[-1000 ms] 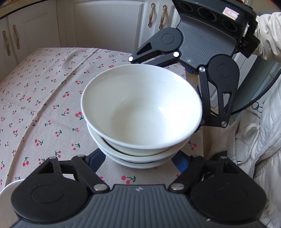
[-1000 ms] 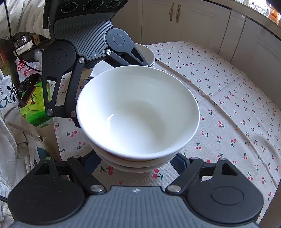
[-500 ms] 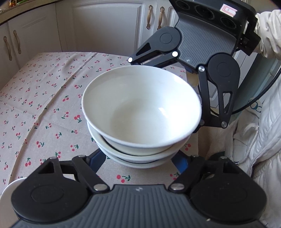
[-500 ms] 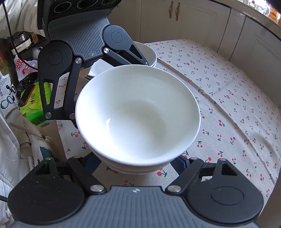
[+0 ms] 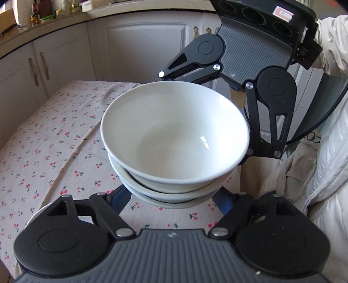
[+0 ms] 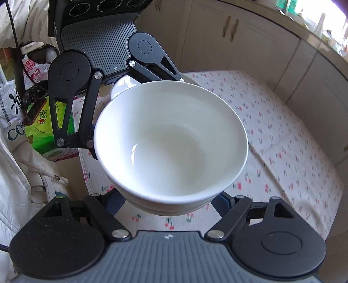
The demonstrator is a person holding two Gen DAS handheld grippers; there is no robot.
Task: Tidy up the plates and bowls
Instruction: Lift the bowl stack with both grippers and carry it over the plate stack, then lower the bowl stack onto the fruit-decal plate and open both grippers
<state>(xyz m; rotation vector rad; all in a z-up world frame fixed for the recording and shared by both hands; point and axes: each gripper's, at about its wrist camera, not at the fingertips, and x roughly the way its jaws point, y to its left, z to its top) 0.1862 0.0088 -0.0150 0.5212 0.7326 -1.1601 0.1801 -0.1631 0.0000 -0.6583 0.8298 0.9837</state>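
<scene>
Holding bowl stack (image 5: 174,139) above tabletop (image 5: 54,139) | left gripper (image 5: 171,202) fingers pinching stack | right gripper (image 6: 169,204) fingers pinching stack opposite

This is a kitchen in a home. Cream cupboard doors (image 5: 139,50) with long handles (image 5: 44,65) run along the walls, and a worktop (image 5: 50,24) sits on top of them. Bottles and jars (image 5: 34,15) stand on that worktop in the corner. A table has a soft cloth with little red cherries (image 5: 54,139) on it. White bowls (image 5: 174,139) for eating are stacked one inside the other. Beside the table there are shopping bags (image 6: 13,122) and a green packet (image 6: 41,130), like things people keep at home.
</scene>
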